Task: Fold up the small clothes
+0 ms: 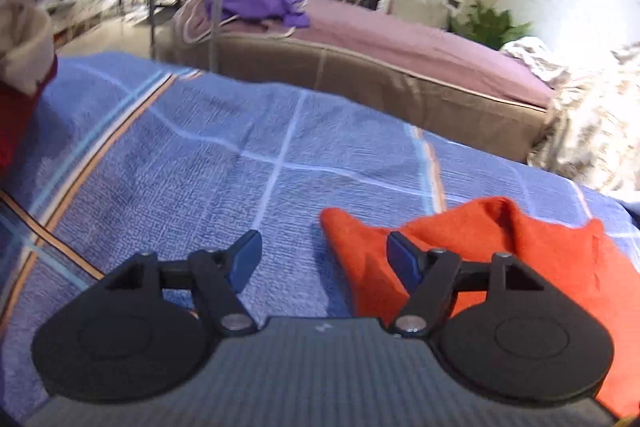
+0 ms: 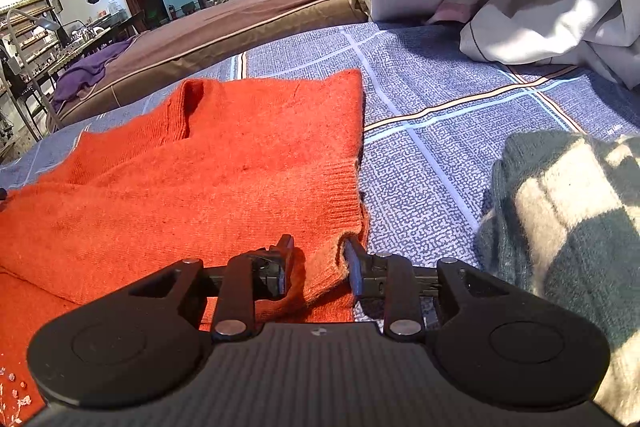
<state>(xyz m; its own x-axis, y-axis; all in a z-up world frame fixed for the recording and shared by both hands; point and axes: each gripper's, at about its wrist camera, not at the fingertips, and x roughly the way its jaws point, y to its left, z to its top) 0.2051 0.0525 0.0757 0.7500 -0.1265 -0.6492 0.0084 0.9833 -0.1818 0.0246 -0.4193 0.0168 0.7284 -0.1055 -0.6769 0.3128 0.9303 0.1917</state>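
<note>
Blue checked bedspread (image 2: 440, 131) carries the orange sweater (image 2: 200, 167). Right gripper (image 2: 316, 267) pinches its near hem corner; left gripper (image 1: 324, 255) hangs agape, empty, sweater just to its right.

Left gripper (image 1: 324, 253) is spread wide, blue pads (image 1: 246, 259) well apart with nothing between them, angled down low. Right gripper (image 2: 318, 267) is down low too, jaws partway closed with a bunched bit of fabric sitting between the fingers (image 2: 280, 267)
</note>
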